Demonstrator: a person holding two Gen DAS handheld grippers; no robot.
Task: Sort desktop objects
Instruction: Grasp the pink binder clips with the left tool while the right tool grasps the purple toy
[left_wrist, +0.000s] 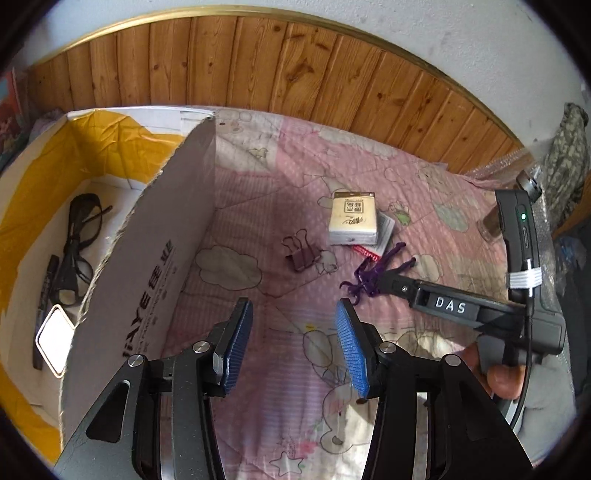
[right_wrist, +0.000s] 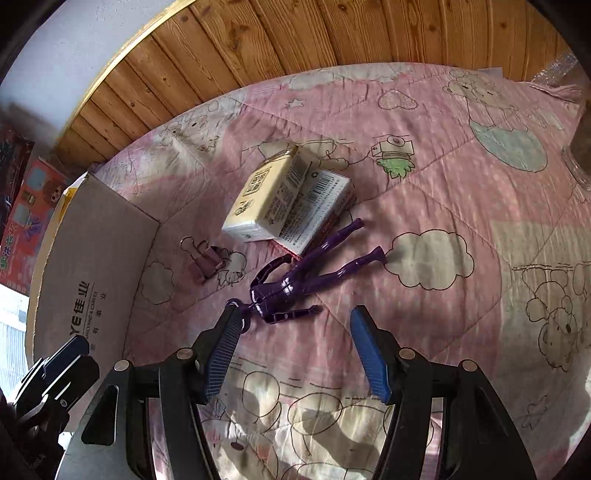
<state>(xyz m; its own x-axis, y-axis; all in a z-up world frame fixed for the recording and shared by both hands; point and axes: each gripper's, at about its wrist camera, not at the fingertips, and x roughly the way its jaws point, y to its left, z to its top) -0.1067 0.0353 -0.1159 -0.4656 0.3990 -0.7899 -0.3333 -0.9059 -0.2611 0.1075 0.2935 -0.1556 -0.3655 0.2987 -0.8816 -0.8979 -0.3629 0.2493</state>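
Pink quilt (right_wrist: 424, 206), purple figure (right_wrist: 295, 284) (claws apart)

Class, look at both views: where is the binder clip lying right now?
The binder clip lies on the pink quilt, between the cardboard box on its left and the tissue pack, left of the purple figure.

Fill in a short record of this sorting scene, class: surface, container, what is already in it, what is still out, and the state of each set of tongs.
Surface: pink cartoon-print quilt
Container: cardboard box, at the quilt's left edge
Already in box: black glasses, dark marker, small white-faced item
Still on quilt: tissue pack lying on a flat barcoded pack, binder clip, purple figure
Left tongs: open, holding nothing
Right tongs: open, empty, just short of the purple figure
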